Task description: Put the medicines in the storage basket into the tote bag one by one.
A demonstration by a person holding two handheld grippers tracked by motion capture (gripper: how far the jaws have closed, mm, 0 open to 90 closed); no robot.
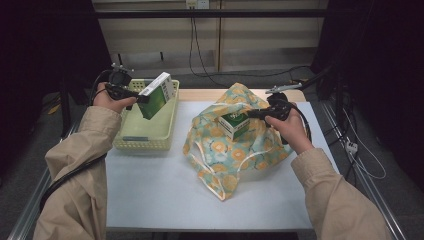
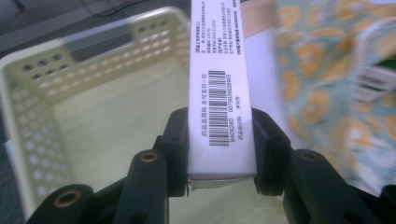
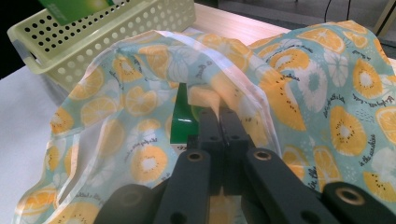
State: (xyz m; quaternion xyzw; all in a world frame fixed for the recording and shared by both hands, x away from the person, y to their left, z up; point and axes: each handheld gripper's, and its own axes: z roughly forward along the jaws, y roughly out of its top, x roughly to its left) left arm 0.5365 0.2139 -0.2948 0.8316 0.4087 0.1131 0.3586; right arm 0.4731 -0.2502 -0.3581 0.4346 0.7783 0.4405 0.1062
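Left gripper (image 2: 222, 154) clamping green-white box (image 2: 219, 93) above basket (image 1: 165, 127) at 10 o'clock; right gripper (image 3: 219, 123) fingers closed, pinching bag (image 3: 322, 93) rim, 2 o'clock.

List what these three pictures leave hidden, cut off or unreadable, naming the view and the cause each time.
- Box in the left tool: far end cut off by the top edge, left gripper view.
- Its small print: too fine to read, same view.
- Second box: lower part hidden inside the bag, high view.
- Bag rim at the right tool: covered by the shut jaws, right gripper view.
- Basket near wall: partly behind the left sleeve, high view.
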